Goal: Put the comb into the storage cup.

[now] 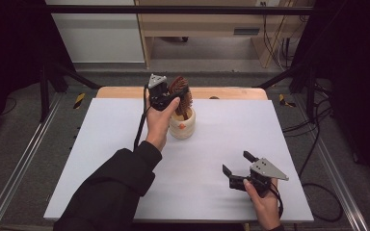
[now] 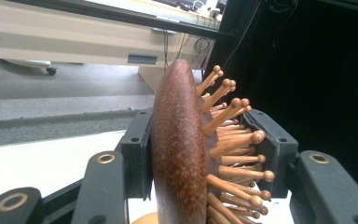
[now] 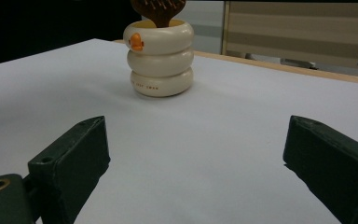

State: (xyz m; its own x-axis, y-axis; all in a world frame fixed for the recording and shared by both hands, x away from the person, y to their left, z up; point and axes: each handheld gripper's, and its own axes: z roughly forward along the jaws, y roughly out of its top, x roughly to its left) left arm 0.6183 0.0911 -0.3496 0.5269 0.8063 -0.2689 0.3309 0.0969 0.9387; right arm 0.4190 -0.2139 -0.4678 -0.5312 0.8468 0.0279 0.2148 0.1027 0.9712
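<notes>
Hairbrush [image 2: 179,154]: speckled, polished dark wood, smooth wooden pins. Beneath hairbrush, holder [image 3: 159,56]: glossy cream ceramic, 3 rings. Around holder, table [image 1: 125,125]: matt white.

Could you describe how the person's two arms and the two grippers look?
The left gripper and the right gripper are both black, each with two blocky black fingers and brass-coloured rivets at the joints. Each carries a grey three-cornered plate on top. A black cable trails from the left one. The left arm wears a black sleeve; the right wrist has a dark cuff.
</notes>
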